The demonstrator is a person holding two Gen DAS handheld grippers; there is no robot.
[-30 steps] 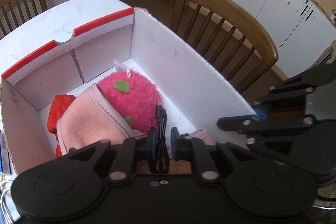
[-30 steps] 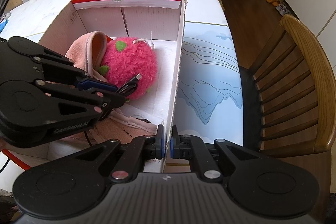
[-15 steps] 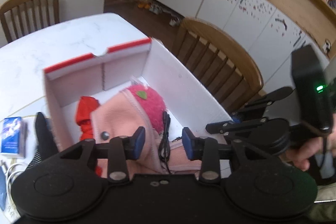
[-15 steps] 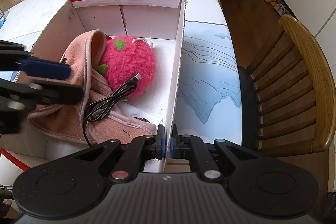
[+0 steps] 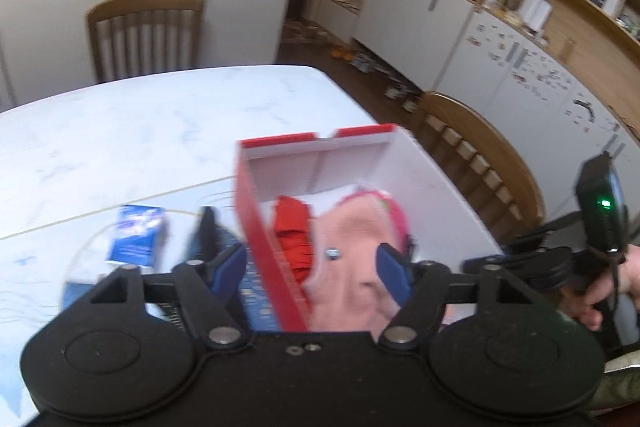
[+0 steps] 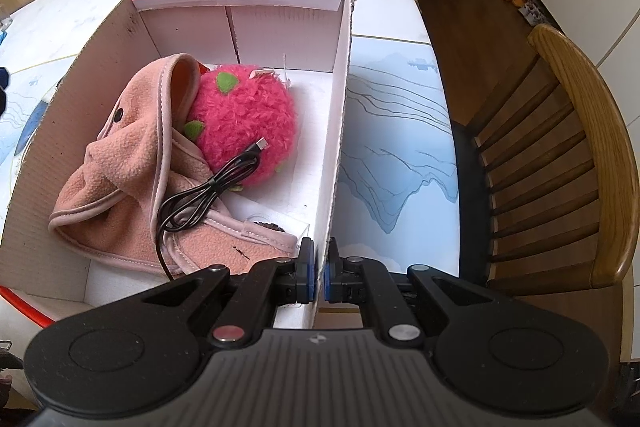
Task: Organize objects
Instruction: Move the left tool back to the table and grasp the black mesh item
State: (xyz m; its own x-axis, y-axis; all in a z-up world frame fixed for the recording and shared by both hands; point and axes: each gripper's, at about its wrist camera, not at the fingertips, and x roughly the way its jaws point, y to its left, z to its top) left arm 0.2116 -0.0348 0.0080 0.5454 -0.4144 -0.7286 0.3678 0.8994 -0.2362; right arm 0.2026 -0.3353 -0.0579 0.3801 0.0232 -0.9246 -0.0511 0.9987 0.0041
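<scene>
Inside the one cardboard box (image 6: 340, 75): one pink fleece garment (image 6: 132, 187), one pink plush ball (image 6: 244, 123), one black cable (image 6: 212, 187) draped over both. Right gripper (image 6: 320, 273) pinches the box's right wall. Left gripper (image 5: 312, 275) opening, jaws wide, nothing held.

Black hand-held gripper (image 6: 319, 277), blue pads (image 5: 394, 277), silver pivot screws.

Pink fleece (image 6: 132, 187), plush (image 6: 244, 131) and cable (image 6: 208, 191) crowd the box (image 6: 340, 107); its far end lies bare.
</scene>
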